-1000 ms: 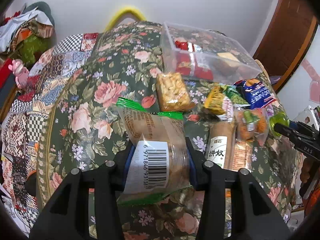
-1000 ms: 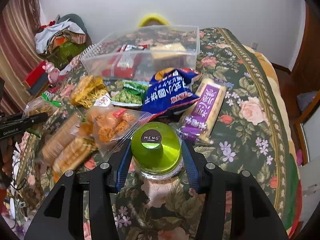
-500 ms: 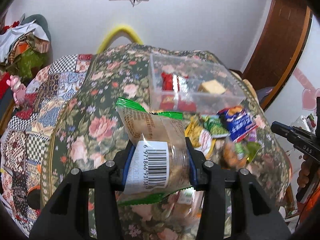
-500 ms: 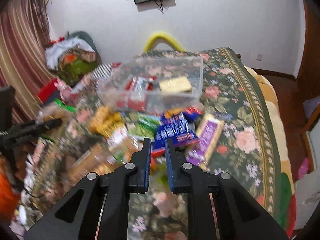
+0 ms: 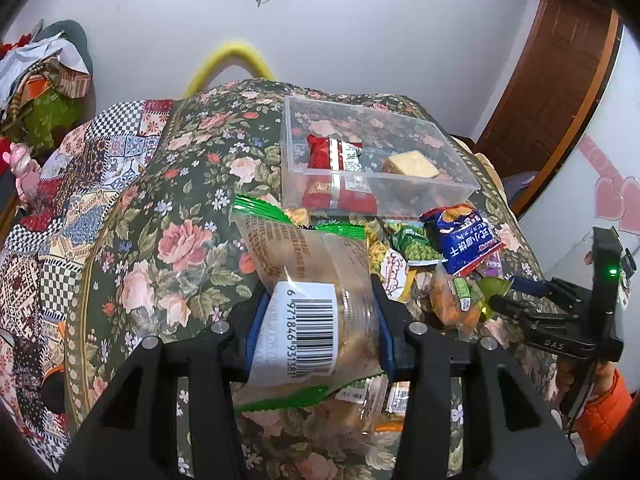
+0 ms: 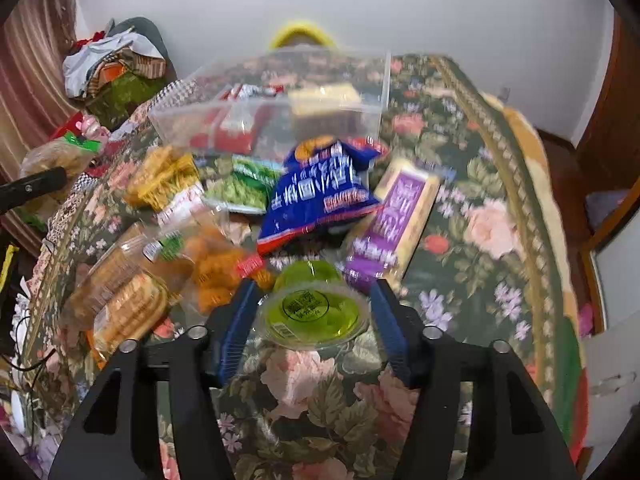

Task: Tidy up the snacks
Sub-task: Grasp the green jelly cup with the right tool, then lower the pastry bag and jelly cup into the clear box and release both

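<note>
My left gripper (image 5: 318,312) is shut on a clear pastry packet (image 5: 312,280) with green ends and a barcode label, held above the flowered tablecloth. A clear plastic box (image 5: 400,196) stands farther back with red packets (image 5: 334,152) and a pale cracker pack inside. My right gripper (image 6: 312,300) is low over the cloth and its jaws are opening. A green jelly cup (image 6: 312,314) lies tilted between the fingers, and the pads do not seem to press it. The same box (image 6: 372,96) stands behind the loose snacks in the right wrist view.
Loose snacks lie between the box and the cup: a blue bag (image 6: 320,196), a purple bar (image 6: 396,220), a green pea packet (image 6: 240,188), a yellow packet (image 6: 164,176), an orange puff bag (image 6: 212,264) and biscuit packs (image 6: 124,300). A patchwork cloth (image 5: 80,200) covers the left side.
The left gripper has risen a little with its packet. The right gripper held the green cup, then rose and shut empty, and now sits low again with its jaws apart around the cup.
</note>
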A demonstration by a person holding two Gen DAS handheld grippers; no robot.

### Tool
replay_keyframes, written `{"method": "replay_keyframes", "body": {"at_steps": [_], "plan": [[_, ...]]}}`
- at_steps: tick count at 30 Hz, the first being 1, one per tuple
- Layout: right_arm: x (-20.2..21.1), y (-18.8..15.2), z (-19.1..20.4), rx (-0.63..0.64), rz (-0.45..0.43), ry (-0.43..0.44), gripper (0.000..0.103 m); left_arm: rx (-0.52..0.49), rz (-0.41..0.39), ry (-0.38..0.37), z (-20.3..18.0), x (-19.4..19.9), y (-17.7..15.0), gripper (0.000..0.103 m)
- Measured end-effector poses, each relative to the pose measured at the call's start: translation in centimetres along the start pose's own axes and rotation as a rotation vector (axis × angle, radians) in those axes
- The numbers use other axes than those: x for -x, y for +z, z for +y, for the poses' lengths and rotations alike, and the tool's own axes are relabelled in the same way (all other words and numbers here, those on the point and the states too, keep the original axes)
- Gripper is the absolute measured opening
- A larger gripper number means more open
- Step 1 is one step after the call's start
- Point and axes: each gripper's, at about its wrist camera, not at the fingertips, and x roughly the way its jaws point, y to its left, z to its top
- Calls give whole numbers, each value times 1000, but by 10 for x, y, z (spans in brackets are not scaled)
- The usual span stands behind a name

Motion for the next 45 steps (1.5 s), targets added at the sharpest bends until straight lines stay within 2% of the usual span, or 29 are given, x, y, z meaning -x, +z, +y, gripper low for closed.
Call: {"method": "replay_keyframes", "body": {"at_steps": [3, 7, 13, 17, 25, 31, 38, 45], "plan": [[-10, -3, -3, -19, 20, 17, 60, 8, 2, 3, 2, 1, -1, 45], [-17, -6, -1, -16, 15, -4, 58, 12, -1, 2, 1, 3, -1, 45], [2, -6, -5, -30, -43, -5, 55, 6, -17, 0, -2, 7, 4, 45], [24, 3, -5, 5, -98, -24, 54, 6, -35, -7, -4, 10, 12, 45], [56, 34, -1, 39, -189, -26, 54, 12, -64, -36, -11, 8, 32, 45], [63, 67, 11, 63, -261, -9, 54, 2, -72, -47, -17, -5, 56, 45], [46, 104, 26, 84, -295, 17, 54, -33, -80, -28, -27, -31, 84, 45], [14, 134, 36, 96, -279, 20, 54, -26, -72, -36, -28, -66, 112, 45]]}}
